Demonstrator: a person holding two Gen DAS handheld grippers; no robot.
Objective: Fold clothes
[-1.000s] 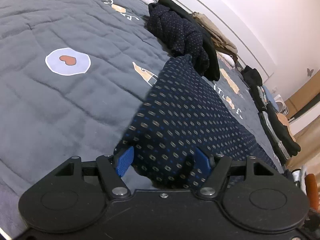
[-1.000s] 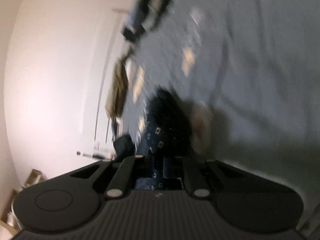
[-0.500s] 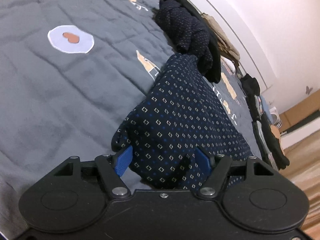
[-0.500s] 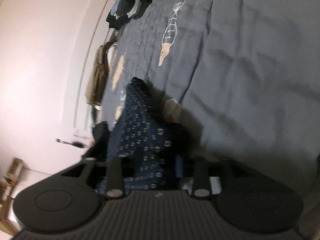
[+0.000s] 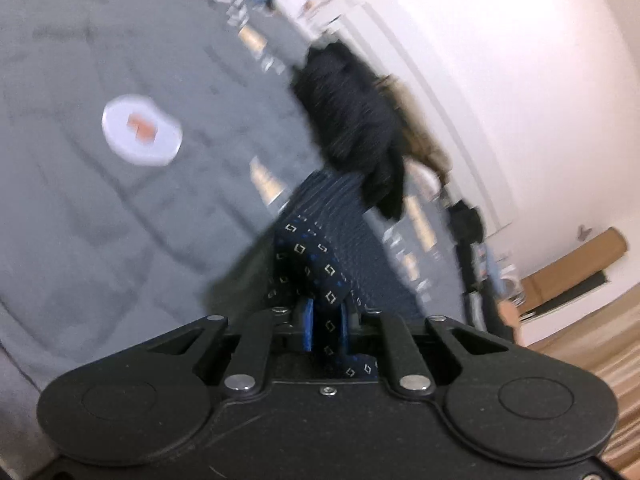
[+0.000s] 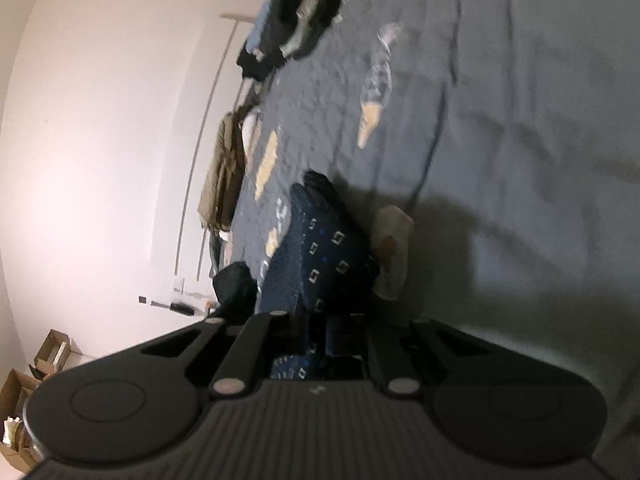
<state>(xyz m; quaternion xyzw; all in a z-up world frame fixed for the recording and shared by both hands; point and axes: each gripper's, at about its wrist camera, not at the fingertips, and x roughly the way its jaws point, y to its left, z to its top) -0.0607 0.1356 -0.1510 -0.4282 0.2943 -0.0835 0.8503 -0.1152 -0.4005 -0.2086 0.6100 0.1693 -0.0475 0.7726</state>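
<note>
Both tools just closed: left tool and right tool each pinch the navy patterned garment over the bed.

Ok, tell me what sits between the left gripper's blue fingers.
A bunched fold of the navy patterned garment, pinched between the left gripper fingers, seen in the left wrist view.

Matt quilted cloth bedspread; patterned woven garment

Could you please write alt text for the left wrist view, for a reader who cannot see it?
The left tool is shut on a fold of a navy patterned garment, its jaws having just closed on the cloth. The garment trails away across a grey quilt toward a dark heap of clothes near a white wall; the view is motion-blurred.
</note>
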